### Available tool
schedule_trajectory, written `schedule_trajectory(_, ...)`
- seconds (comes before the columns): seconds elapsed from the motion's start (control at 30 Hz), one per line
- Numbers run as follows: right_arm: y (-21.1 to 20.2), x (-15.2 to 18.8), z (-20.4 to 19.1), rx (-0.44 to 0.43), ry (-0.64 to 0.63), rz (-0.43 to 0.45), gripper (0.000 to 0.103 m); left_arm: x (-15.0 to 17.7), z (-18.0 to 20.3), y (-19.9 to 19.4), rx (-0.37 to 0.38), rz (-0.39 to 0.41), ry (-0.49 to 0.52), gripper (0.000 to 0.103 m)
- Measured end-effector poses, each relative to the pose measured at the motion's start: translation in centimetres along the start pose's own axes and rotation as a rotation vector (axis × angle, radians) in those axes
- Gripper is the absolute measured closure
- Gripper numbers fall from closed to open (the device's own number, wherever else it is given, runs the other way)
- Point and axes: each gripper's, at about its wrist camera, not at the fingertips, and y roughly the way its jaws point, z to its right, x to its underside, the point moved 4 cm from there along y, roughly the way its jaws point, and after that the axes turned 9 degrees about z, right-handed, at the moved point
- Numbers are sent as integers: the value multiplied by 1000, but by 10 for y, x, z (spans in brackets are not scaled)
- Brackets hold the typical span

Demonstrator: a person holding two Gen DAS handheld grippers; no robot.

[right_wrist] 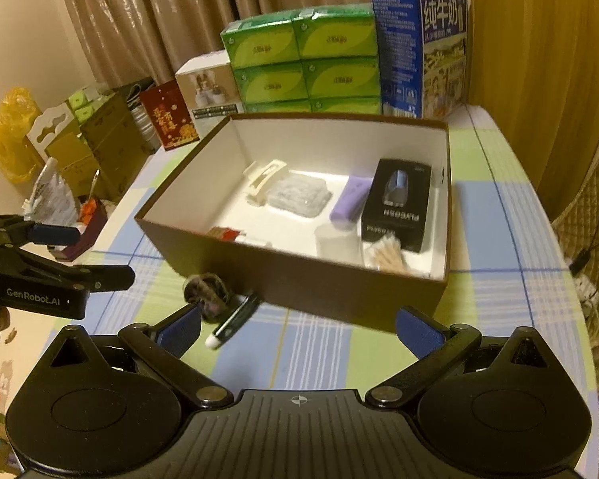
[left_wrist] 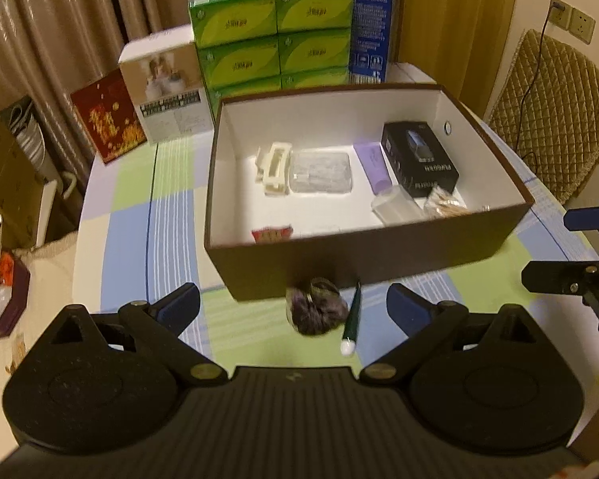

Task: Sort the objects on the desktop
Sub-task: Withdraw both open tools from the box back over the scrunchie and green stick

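Sorting nearly done: scrunchie [left_wrist: 316, 311] & tube [left_wrist: 351, 323] left outside box [left_wrist: 363, 255].
Both grippers' fingers apart, empty; next: left gripper [left_wrist: 293, 309] closes on scrunchie near tabletop's front edge, lifts over wall.

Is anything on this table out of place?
Yes: a dark scrunchie and a green pen lie on the tablecloth just outside the brown box, while the other small things are inside it.

Scrunchie [left_wrist: 316, 311] + pen [left_wrist: 351, 321] – outside brown box [left_wrist: 371, 255].
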Motion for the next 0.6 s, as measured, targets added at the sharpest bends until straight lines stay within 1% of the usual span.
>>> schedule_trajectory(0.3, -9, 17, -3, -3, -10, -15, 2, 18, 6, -12, -4, -21, -46, 5)
schedule_trajectory(0.5, -5, 29, -5, -14, 10, -34, 2, 29, 9, -15, -7, -37, -65, 5)
schedule_trajectory(0.6, -3, 34, -7, -13, 14, -36, 2, 36, 9, -15, -20, -39, -66, 5)
